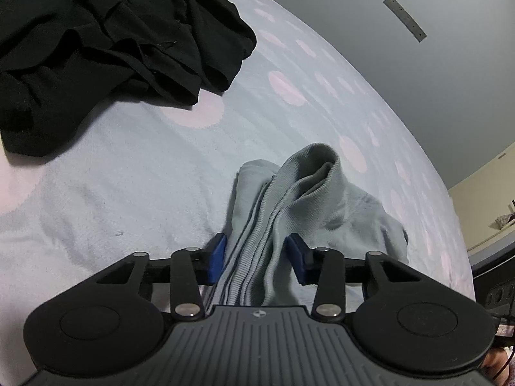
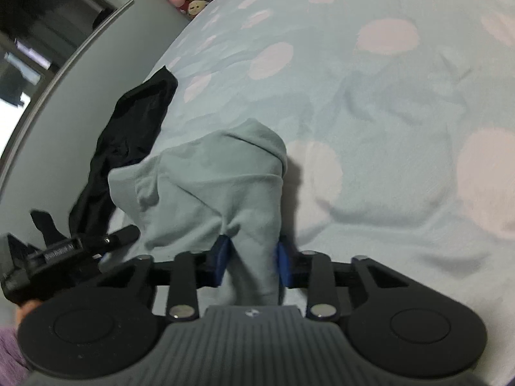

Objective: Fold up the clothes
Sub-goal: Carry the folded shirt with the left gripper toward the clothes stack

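Both claws clamp the grey garment.
The left gripper (image 1: 256, 259) and right gripper (image 2: 252, 265) each grasp the grey garment (image 1: 309, 199); its length runs straight ahead of them.

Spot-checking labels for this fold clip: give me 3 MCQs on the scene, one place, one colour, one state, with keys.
1. Where does the black garment lie in the left wrist view?
A. upper left, on the bedspread
B. between the tool's pads
C. on the floor

2. What colour is the garment in the tools?
A. red
B. pale grey-green
C. black

3. What is the state of the left tool?
A. open over bare bedspread
B. shut on nothing
C. pads against a bunched ribbed edge of the garment

Key:
1 A: it lies crumpled on the dotted bedspread, apart from the tool.
2 B: the grey-green garment runs between the blue pads in both views, the right tool included.
3 C: ribbed folds fill the gap between its pads.
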A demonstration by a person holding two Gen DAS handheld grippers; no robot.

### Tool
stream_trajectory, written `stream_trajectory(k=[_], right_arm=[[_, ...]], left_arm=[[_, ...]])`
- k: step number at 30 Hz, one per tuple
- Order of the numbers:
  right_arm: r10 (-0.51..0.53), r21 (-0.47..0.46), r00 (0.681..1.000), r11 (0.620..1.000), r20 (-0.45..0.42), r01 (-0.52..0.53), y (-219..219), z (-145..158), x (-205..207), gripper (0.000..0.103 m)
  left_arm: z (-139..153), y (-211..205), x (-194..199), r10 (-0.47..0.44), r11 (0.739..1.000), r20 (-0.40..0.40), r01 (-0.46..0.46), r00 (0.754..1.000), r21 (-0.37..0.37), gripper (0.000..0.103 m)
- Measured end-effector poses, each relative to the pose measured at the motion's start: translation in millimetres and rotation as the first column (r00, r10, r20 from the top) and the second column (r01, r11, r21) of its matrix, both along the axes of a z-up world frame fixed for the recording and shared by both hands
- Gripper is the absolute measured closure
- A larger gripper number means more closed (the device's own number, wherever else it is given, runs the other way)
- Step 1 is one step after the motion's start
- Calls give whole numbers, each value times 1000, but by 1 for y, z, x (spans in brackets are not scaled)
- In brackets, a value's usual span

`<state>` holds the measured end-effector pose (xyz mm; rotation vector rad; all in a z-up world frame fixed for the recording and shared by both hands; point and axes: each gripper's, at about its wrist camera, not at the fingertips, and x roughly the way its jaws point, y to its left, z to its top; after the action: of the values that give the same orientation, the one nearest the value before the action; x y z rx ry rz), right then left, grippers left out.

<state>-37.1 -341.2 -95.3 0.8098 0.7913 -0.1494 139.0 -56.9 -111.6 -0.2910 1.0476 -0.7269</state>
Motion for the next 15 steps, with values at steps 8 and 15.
stream_trajectory(k=[8,15], right_arm=[[5,-24,1000,1000,30,-4,6,10,-2,83],[20,-46,997,999,78,-16,11,33,-9,84]], left_arm=[[9,-5,-9,-17,1000,65,16,998,19,80],[21,-2,-20,-14,1000,102,15,995,-9,82]])
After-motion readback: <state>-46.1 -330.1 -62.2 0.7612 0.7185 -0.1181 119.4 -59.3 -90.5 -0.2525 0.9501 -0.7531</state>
